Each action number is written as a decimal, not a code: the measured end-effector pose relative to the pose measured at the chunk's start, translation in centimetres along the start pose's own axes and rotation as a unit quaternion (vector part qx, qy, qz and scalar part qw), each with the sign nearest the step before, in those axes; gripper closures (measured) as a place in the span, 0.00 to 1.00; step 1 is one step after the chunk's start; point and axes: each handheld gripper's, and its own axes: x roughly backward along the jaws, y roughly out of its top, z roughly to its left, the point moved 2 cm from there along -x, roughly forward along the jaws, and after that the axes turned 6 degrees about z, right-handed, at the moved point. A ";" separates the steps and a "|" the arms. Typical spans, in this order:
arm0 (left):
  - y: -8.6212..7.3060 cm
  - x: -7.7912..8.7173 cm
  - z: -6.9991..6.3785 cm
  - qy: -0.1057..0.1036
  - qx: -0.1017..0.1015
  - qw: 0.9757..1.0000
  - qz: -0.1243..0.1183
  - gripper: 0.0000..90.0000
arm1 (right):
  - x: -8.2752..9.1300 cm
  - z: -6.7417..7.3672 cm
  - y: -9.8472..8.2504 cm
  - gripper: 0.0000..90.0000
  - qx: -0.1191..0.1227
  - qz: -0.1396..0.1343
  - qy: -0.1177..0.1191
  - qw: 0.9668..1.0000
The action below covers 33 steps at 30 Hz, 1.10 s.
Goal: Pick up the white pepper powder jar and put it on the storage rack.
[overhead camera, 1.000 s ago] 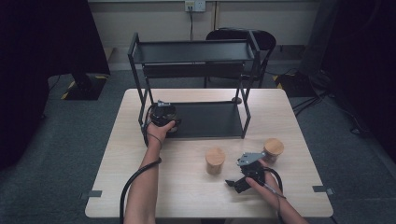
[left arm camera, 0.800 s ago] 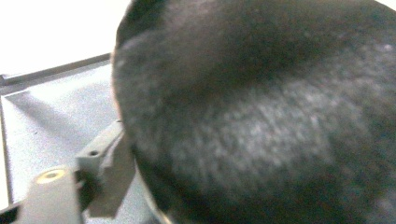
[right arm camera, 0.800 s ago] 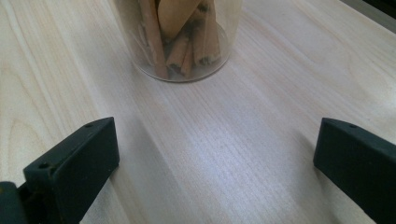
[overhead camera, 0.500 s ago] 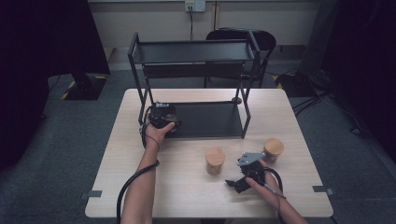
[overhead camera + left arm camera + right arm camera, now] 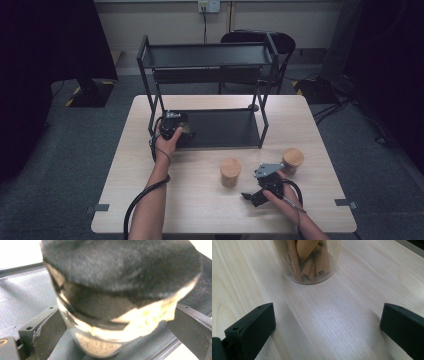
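Pale wooden worktop with a black shelf – left gripper at a jar on its bottom board, jaws just opened around it. Right gripper – jaws wide, empty.

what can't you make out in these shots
- Jar in the left gripper view: blurred, so its contents are unreadable; its top is cut off by the upper edge.
- Same jar in the high view: hidden behind the left claw and hand.
- Cinnamon jar in the right gripper view: lid cut off by the upper edge.
- Right claw in the high view: too small to read its opening.
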 end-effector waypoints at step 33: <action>-2.3 1.2 -0.5 -0.006 0.010 1.000 -0.012 0.03 | 0.0 0.0 0.0 0.00 0.000 0.000 0.000 1.000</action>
